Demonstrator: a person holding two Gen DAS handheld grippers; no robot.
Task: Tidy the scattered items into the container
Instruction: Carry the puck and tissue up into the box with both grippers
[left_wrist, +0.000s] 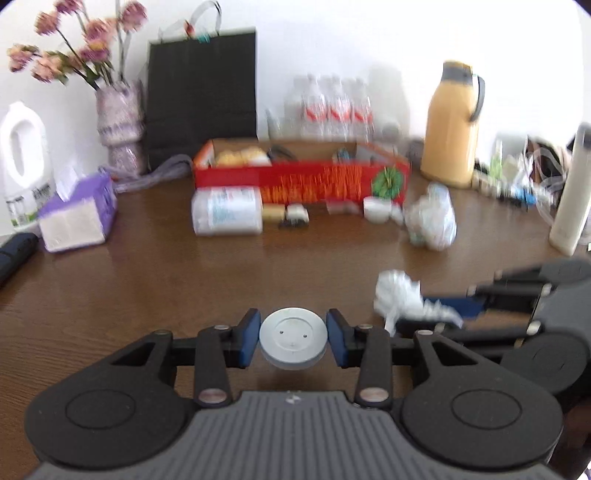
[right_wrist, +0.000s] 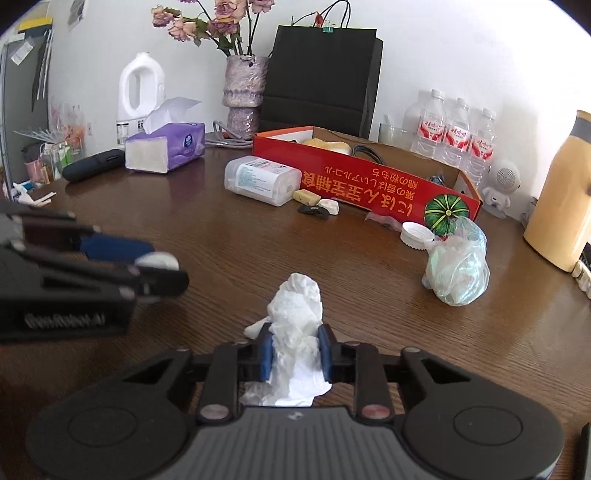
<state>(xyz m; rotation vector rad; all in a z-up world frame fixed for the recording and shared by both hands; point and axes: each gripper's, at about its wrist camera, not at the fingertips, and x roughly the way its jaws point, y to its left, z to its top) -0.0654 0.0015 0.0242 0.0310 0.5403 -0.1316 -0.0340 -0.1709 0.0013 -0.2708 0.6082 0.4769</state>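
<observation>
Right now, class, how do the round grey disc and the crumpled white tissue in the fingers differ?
The round grey disc is rigid, flat and smooth; the crumpled white tissue is soft, shapeless and creased. The disc fits wholly between the left gripper fingers; the tissue spills above and below the right gripper fingers. Both are pale, gripped items, still short of the red cardboard box.

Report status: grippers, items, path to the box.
Left gripper shut on white lid. Right gripper shut on crumpled tissue. Red box ahead, path clear.

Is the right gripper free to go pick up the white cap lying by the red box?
Probably not yet: the right gripper is shut on crumpled tissue. The table up to the white cap looks bare.
</observation>
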